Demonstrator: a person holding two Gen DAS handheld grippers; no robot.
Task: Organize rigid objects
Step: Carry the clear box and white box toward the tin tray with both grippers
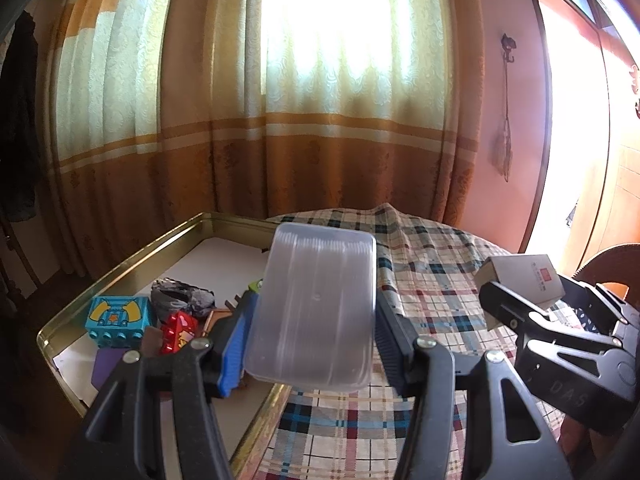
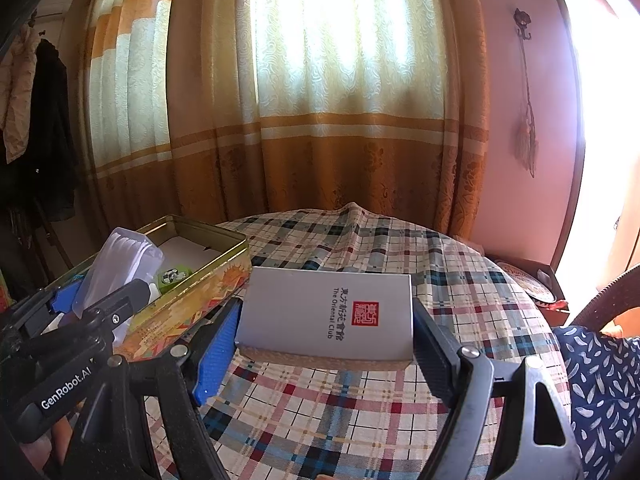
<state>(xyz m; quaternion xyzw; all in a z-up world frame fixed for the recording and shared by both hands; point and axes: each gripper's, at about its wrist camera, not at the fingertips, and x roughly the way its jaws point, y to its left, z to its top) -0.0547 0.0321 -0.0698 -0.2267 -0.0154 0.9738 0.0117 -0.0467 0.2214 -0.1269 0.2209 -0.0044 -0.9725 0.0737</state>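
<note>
My left gripper (image 1: 316, 320) is shut on a translucent plastic box (image 1: 316, 308), held up over the right edge of the gold tin tray (image 1: 120, 264). Inside the tin lie a teal toy block (image 1: 118, 320), a red toy block (image 1: 180, 332) and a grey crumpled object (image 1: 180, 298). My right gripper (image 2: 324, 332) is shut on a grey card box (image 2: 332, 312) with a red seal, above the checked tablecloth (image 2: 360, 400). From the left wrist view the grey card box (image 1: 524, 280) is to the right in the other gripper. The right wrist view has the plastic box (image 2: 120, 268) at the left.
The tin's patterned side wall (image 2: 188, 308) stands just left of the grey card box. Curtains (image 1: 280, 120) hang behind the round table. A patterned blue cloth (image 2: 600, 380) lies at the right edge. Dark clothes (image 2: 48, 120) hang at the far left.
</note>
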